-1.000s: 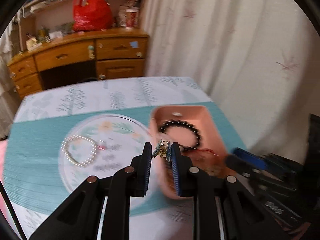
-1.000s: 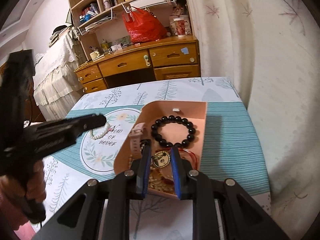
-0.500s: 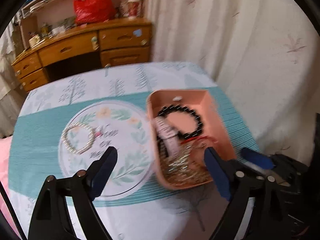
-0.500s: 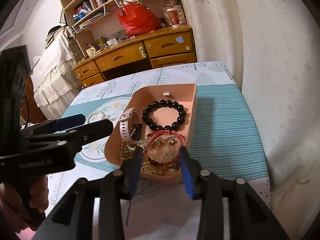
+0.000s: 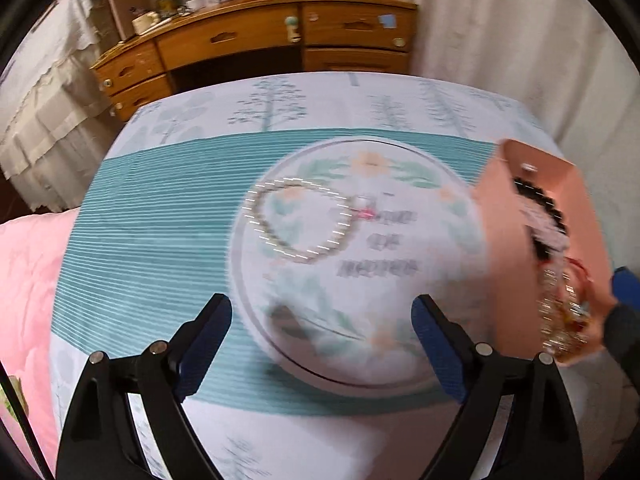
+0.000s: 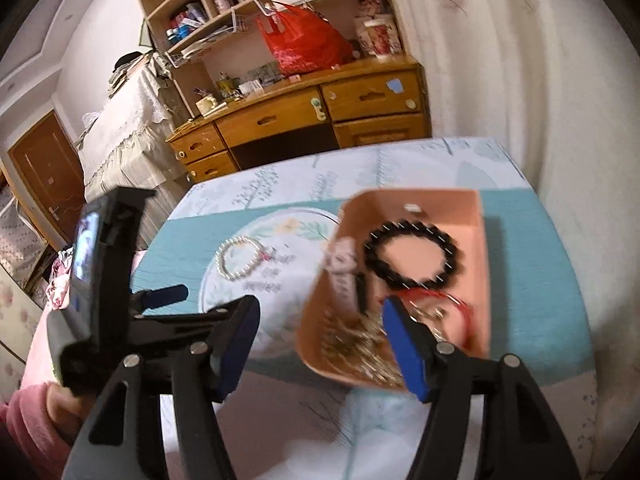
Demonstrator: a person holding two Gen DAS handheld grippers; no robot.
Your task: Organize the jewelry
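Note:
My left gripper (image 5: 322, 320) stands wide open and empty above the near half of the round floral plate (image 5: 400, 364). A pearl bracelet (image 5: 300, 220) lies on that plate, ahead of the fingers. To the right sits the pink tray (image 6: 440, 198), which holds a black bead bracelet (image 6: 412, 252), a pale pink watch (image 6: 344, 276), a red cord bracelet (image 6: 440, 296) and a heap of gold chains (image 6: 356, 344). My right gripper (image 6: 320, 320) hovers over the tray's near left corner. Its jaws are opening and nothing is pinched between them.
The table carries a teal and white tree-print cloth (image 5: 152, 240). Behind it stands a wooden desk (image 6: 320, 116) with drawers, shelves and a red bag (image 6: 304, 40). A white curtain (image 6: 520, 80) hangs close on the right, and pink bedding (image 5: 28, 280) lies at the left edge.
Both grippers were shut on small gold pieces over the tray and have opened. The left one has swung left and down over the plate, while the right stays over the tray.

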